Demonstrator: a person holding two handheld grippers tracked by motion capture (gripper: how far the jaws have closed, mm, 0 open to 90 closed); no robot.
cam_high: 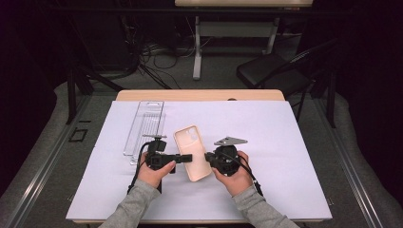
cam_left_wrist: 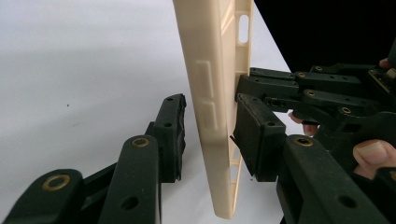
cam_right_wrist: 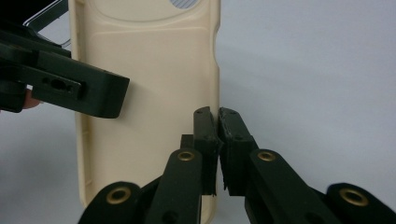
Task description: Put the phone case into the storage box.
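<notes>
A cream phone case (cam_high: 192,153) lies at the middle of the desk (cam_high: 294,142), which is covered by a white sheet, and everything else is placed around it. The left gripper (cam_high: 188,157) comes in from the case's left side; in the left gripper view its two black jaws stand on either side of the case's wall, one pad just beside the outer face and the other close against the inner face, with a narrow gap showing on the outer side, so the jaws are spread around the case (cam_left_wrist: 215,107) rather than pinching it. The right gripper (cam_high: 208,156) comes in from the case's right side; in the right gripper view its jaws are pressed together on the case's right edge (cam_right_wrist: 149,93), the thin rim caught between the pads. The two grippers face each other across the lower half of the case, each held in a hand with a grey sleeve behind it. A clear plastic tray (cam_high: 145,126) lies beyond the left gripper, up and to the left of the case, well apart from the right gripper. A grey three-cornered plate (cam_high: 231,141) sits on top of the right gripper, just to the right of the case.
</notes>
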